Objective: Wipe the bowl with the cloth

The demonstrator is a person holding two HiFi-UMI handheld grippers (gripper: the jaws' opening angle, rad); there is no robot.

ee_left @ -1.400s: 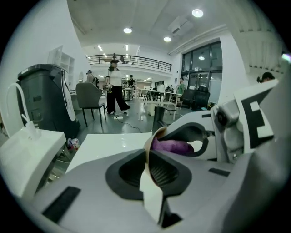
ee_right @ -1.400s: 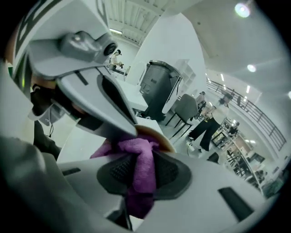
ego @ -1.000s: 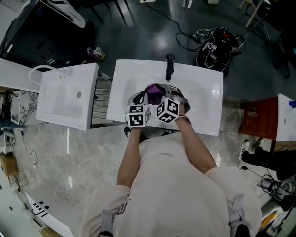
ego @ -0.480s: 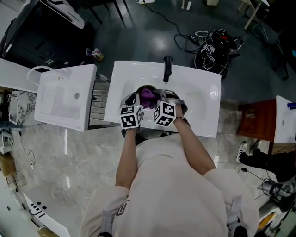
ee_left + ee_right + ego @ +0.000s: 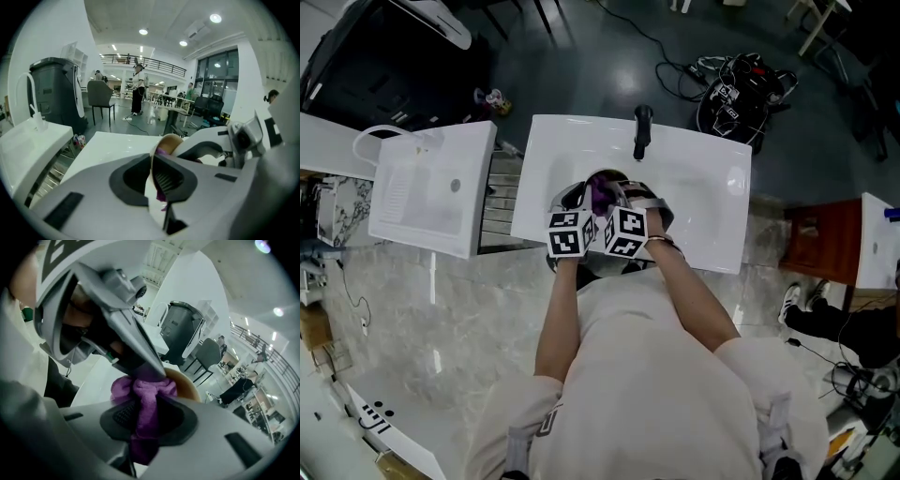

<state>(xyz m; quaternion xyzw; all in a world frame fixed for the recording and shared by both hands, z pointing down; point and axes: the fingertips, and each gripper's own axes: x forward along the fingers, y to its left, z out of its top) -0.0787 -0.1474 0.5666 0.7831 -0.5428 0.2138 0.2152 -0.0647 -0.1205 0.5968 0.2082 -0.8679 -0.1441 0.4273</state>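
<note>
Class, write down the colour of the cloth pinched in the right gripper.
Purple. The cloth shows best in the right gripper view.

No text can be read with certainty; dark marks, possibly letters, are seen on the near-left white panel (image 5: 377, 424).

White basin top (image 5: 703, 192): black faucet (image 5: 643, 131) upright at far edge, middle. Second white basin unit (image 5: 431, 187) just left of basin top, slatted rack (image 5: 502, 211) between. Floor (image 5: 581, 66): dark beyond basin top, pale marble-like on near side. Black bag with cables (image 5: 741, 94) on floor beyond basin top's far right corner. Red-brown box (image 5: 816, 239) on floor to right.
</note>
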